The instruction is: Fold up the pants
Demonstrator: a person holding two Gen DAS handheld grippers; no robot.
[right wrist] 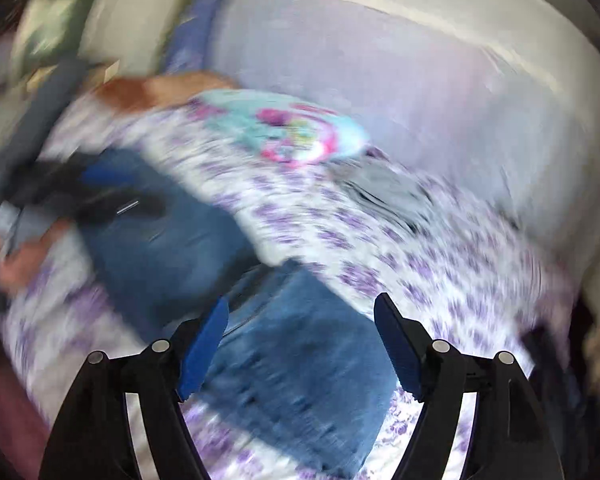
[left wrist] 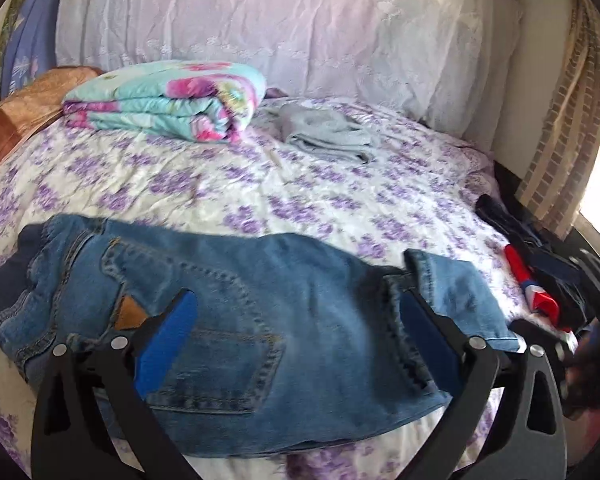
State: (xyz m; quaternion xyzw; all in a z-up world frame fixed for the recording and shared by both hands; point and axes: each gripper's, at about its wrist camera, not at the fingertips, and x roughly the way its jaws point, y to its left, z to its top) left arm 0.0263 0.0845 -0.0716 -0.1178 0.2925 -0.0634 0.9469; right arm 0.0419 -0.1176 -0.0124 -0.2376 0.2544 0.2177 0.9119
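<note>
Blue jeans [left wrist: 228, 304] lie folded on the purple-flowered bed sheet [left wrist: 260, 184], waistband at the left, leg hems at the right. My left gripper [left wrist: 296, 304] is open just above the seat and back pocket, holding nothing. In the blurred right wrist view the jeans [right wrist: 284, 352] lie below my right gripper [right wrist: 302, 308], which is open and empty over the leg end. The left gripper [right wrist: 100, 196] shows there at the far left over the denim.
A folded floral quilt [left wrist: 168, 100] and a folded grey garment [left wrist: 328, 136] lie farther back on the bed. A large white pillow [left wrist: 280, 20] stands behind. Brown fabric [left wrist: 24, 112] sits at the left. Dark and red clothes [left wrist: 540, 280] lie at the right edge.
</note>
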